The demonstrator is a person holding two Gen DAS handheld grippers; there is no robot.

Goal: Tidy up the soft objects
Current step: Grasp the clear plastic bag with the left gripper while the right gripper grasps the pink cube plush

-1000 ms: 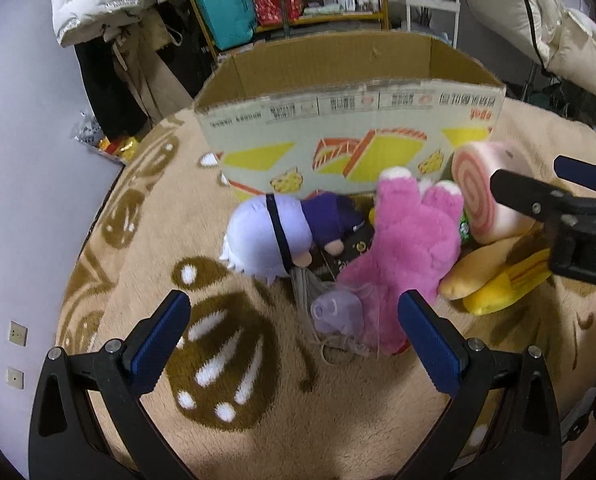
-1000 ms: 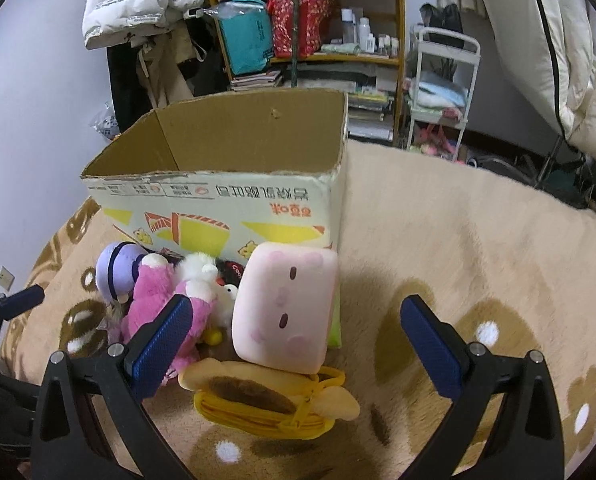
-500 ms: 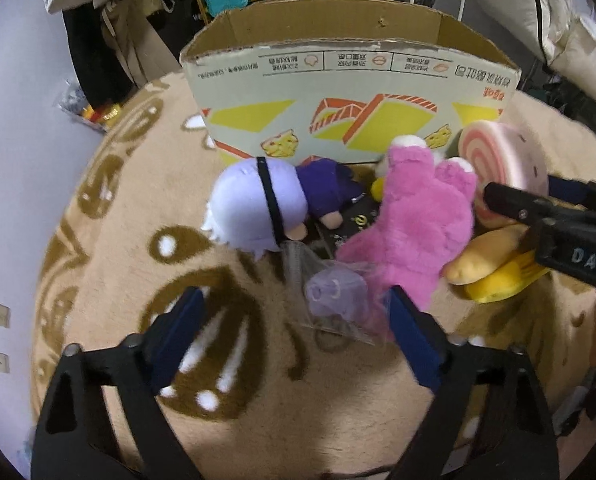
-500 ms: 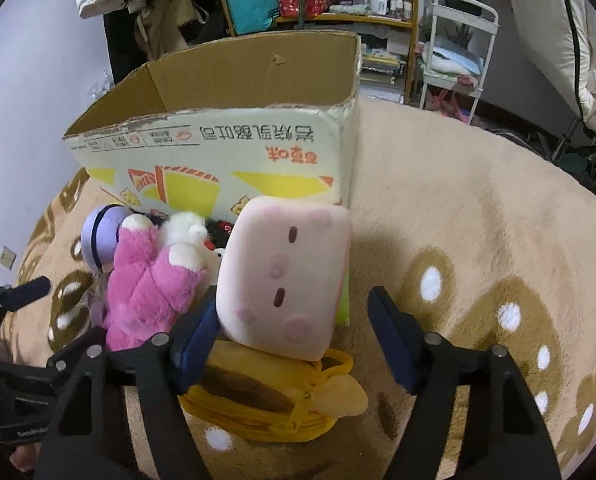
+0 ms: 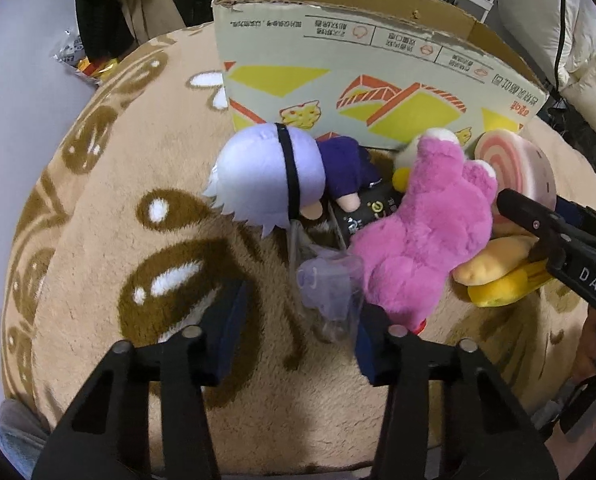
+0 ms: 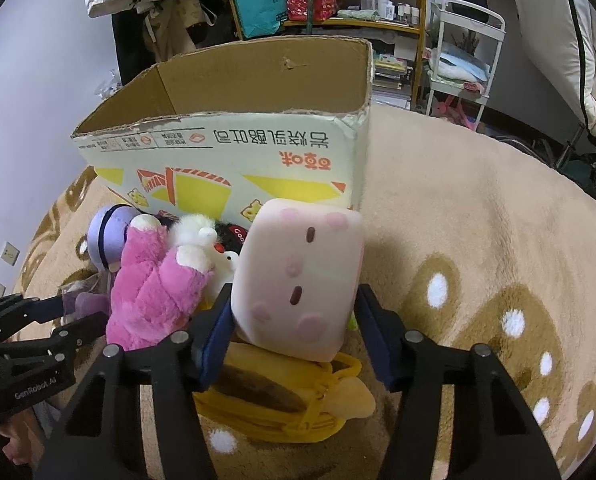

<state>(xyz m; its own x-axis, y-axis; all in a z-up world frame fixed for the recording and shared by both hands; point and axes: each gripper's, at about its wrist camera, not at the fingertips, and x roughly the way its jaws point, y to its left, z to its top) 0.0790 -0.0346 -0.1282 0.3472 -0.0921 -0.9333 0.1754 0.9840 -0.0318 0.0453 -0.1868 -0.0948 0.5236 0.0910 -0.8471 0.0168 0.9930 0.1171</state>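
- Right gripper (image 6: pixel 294 332) had its jaws spread around the lower part of the pink roll cushion (image 6: pixel 298 280); blue pads sat beside both flanks, firm contact could not be told.
- Left gripper (image 5: pixel 298 332) had its jaws partly spread, straddling a clear plastic bag (image 5: pixel 329 288) with a pale purple item inside; not pinching yet.
- Cushion stood upright on a yellow plush (image 6: pixel 282 404), just in front of the cardboard box (image 6: pixel 226 160).
- Magenta plush (image 5: pixel 421 236) lay touching the bag; lavender-haired doll (image 5: pixel 274 176) lay beside it, near the box wall.
- Likely step: closing on the cushion to lift it. Best done by gripping low and centred, squeezing enough that the foam will not slip, and lifting straight up so the yellow plush stays put.
- Box top was open with a high, ragged front rim; the cushion must clear it.
- Beige rug (image 6: pixel 477 240) lay open to the right; left side crowded by toys and the other gripper.
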